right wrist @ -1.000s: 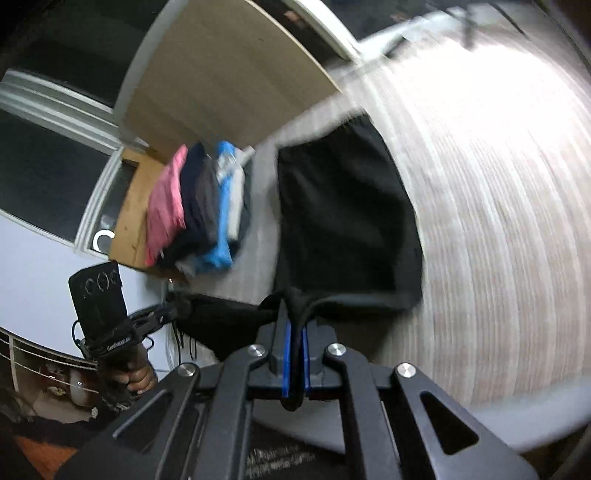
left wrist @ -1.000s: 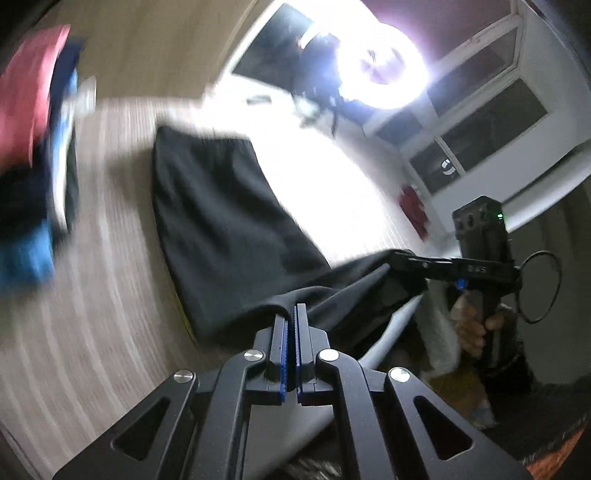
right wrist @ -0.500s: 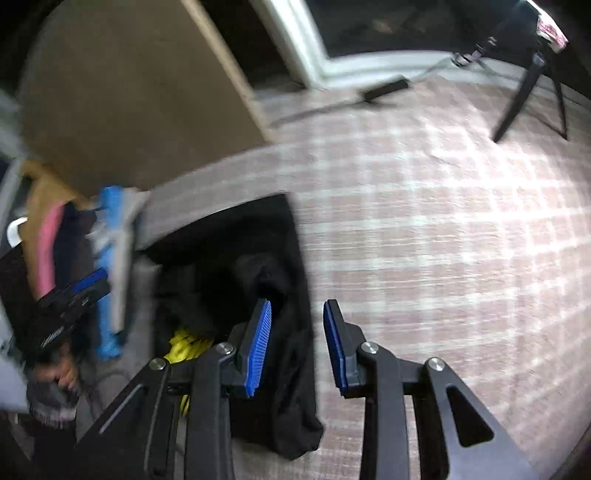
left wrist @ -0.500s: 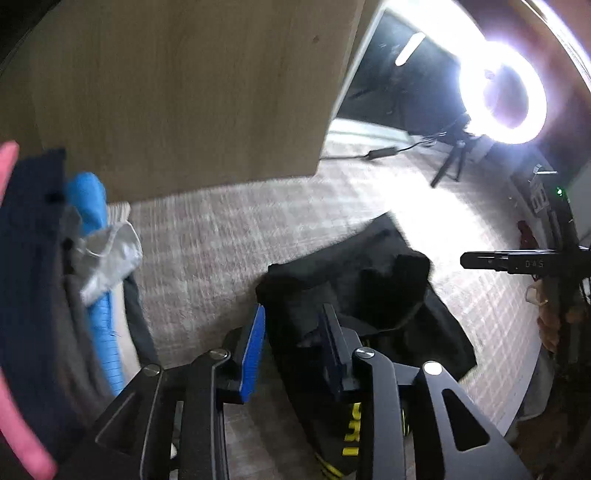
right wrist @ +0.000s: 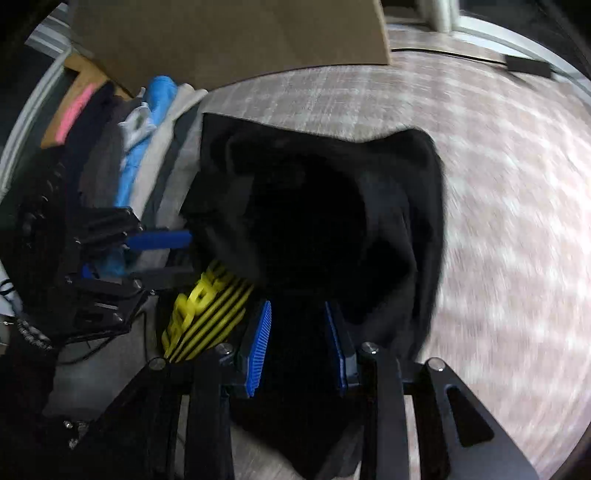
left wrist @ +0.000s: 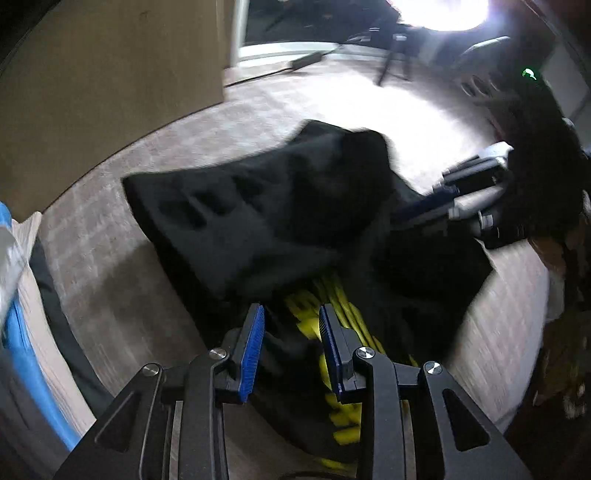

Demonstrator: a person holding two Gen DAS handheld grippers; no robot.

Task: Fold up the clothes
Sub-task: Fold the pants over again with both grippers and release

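At the far left, a stack of folded clothes [right wrist: 122, 147] in pink, dark, blue and pale colours lies along the edge of a surface covered with a pale checked cloth [right wrist: 498, 184], and a light brown board [right wrist: 229, 40] stands behind the stack. Just right of the stack, a black garment [right wrist: 325, 206] lies crumpled on the checked cloth, loosely doubled over, with a yellow striped print [right wrist: 207, 314] showing at its near left edge. The left hand-held gripper [left wrist: 291, 350] hovers low over the near edge of the garment with its blue-padded fingers [left wrist: 253, 347] spread apart and nothing held between them; black fabric and part of the yellow print [left wrist: 332, 314] lie beneath the gap. In the right wrist view this same gripper [right wrist: 162, 254] reaches in from the left, touching or nearly touching the garment's left side. The right hand-held gripper [right wrist: 299, 347] is likewise open, its blue pads [right wrist: 260, 343] spread over the garment's near edge, gripping nothing. In the left wrist view it [left wrist: 424, 206] appears blurred at the right, against the garment's far right side. A bright lamp [left wrist: 443, 11] glares at the upper right.
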